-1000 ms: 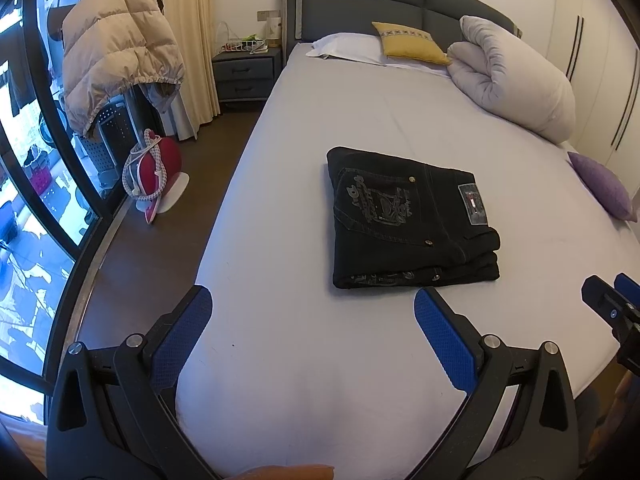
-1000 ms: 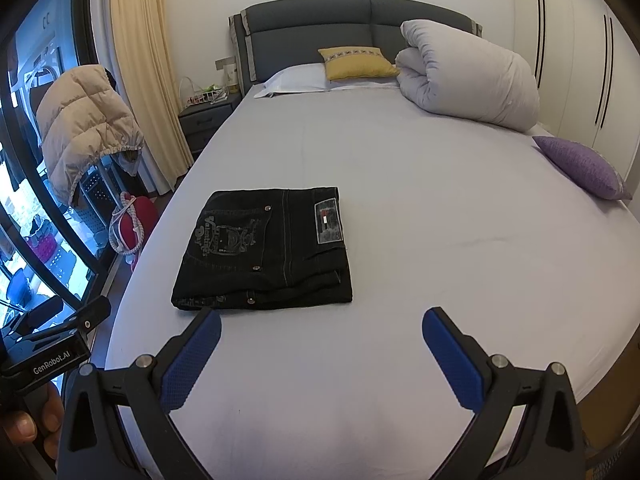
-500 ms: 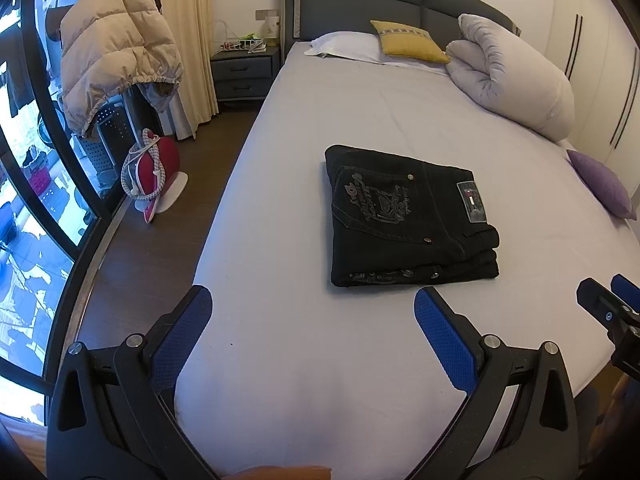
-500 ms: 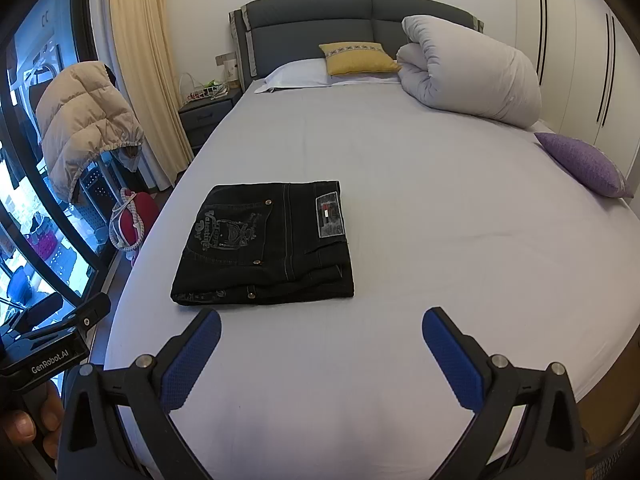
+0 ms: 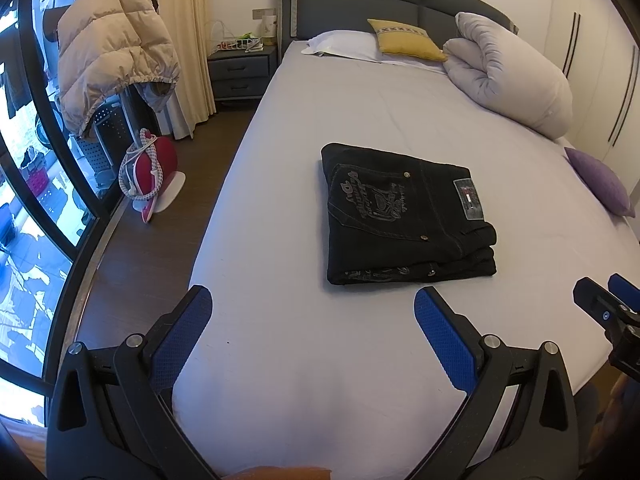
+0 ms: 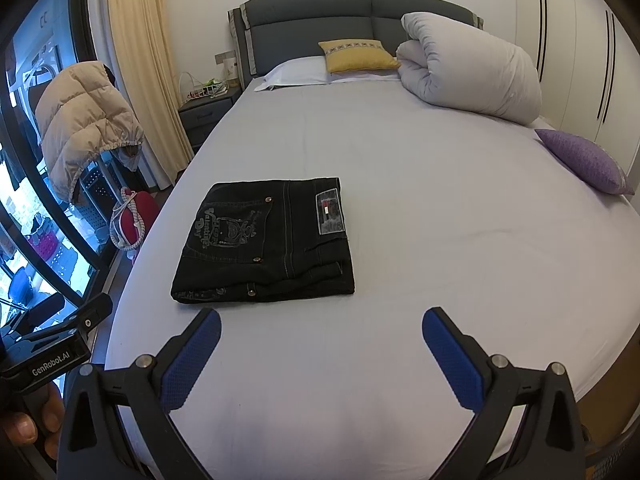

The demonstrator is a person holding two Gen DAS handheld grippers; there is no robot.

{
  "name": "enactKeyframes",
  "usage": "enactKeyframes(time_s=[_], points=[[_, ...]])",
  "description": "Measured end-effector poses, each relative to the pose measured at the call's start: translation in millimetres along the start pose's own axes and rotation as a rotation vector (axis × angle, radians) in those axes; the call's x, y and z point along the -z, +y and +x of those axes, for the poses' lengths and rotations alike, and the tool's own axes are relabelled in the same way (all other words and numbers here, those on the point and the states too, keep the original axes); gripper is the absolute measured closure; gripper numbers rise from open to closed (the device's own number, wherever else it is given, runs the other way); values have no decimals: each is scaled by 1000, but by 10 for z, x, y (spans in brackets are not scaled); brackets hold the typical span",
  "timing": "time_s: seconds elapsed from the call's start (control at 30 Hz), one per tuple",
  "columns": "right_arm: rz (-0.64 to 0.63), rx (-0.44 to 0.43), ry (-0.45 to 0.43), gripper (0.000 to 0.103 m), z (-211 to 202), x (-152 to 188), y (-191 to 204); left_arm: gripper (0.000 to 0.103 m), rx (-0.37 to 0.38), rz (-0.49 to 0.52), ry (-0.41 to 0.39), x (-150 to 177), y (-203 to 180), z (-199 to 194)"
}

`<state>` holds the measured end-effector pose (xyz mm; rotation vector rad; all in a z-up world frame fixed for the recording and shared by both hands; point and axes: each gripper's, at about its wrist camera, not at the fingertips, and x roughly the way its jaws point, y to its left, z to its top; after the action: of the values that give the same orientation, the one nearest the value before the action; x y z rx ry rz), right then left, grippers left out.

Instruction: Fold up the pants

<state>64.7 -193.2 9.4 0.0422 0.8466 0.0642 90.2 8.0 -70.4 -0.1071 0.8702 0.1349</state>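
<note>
Bedroom, daylit from a tall dark-framed window (image 5: 36, 208) at left; cream full-length curtain (image 5: 182, 36) beside it; plain white walls; dark wood-plank floor (image 5: 160, 236). Wide bed with pale lavender-grey sheet (image 6: 420, 184); padded dark grey headboard (image 6: 352, 20); white pillow (image 6: 298, 72), mustard-yellow cushion (image 6: 356, 55), rolled pale grey duvet (image 6: 472, 74), purple cushion (image 6: 586, 160) at right edge. Grey two-drawer nightstand (image 5: 244, 74) in corner; beige quilted puffer jacket (image 5: 110, 50) draped on a stand; white wardrobe doors with dark vertical handles (image 6: 576, 52) along right wall.
</note>
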Motion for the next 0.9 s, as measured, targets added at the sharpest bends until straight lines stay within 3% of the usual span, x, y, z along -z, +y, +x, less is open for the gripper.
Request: enactKeyframes(time_s=[0.9], points=[[0, -1, 6, 0, 13, 64, 10, 0, 9, 4, 6, 1, -40, 33]])
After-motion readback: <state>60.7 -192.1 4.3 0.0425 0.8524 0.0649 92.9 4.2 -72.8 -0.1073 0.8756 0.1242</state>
